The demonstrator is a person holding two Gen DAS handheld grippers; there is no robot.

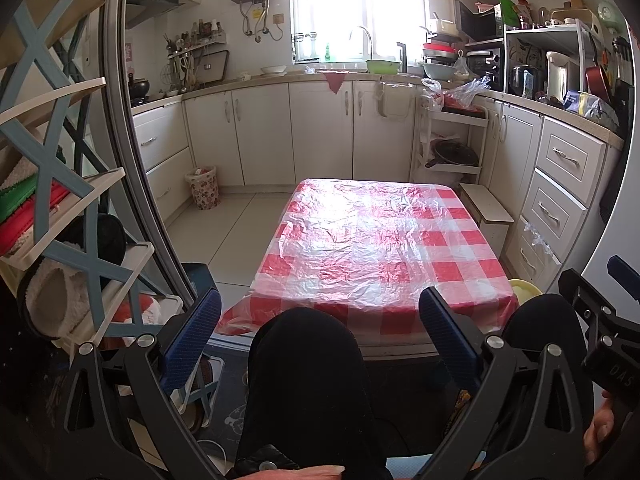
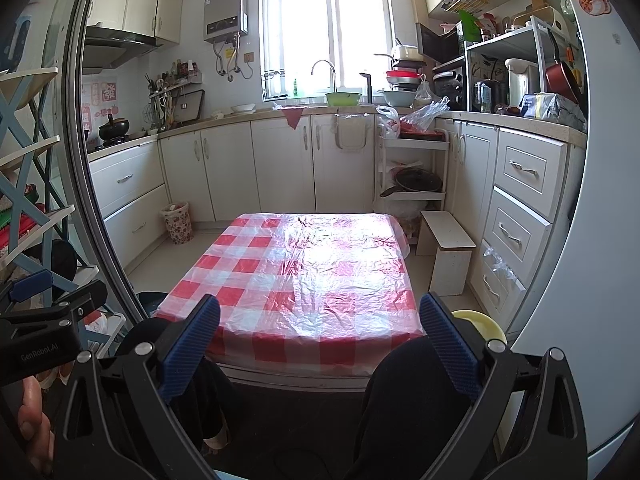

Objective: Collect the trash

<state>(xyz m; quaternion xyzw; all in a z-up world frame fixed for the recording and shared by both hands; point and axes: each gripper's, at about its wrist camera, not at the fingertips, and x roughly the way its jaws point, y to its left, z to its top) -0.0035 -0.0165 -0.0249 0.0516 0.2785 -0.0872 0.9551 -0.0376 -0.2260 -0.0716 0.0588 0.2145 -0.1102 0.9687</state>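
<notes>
Left wrist view: left gripper (image 1: 320, 330) has its jaws spread wide, nothing between them, held short of the near edge of the table (image 1: 380, 240); right wrist view: right gripper (image 2: 320, 334) likewise spread and empty at that same edge; no loose trash can be made out on the table; floral waste bin (image 2: 177, 223) stands on the floor beyond the table's far left corner, against the cabinets (image 2: 228, 168).

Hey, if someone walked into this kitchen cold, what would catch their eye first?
The red-and-white checked table fills the middle, its plastic cover shining under the bright window over the sink. A floral bin stands on the floor at left, by the cabinets. Both tools, left and right, hang open at the table's near edge.
</notes>
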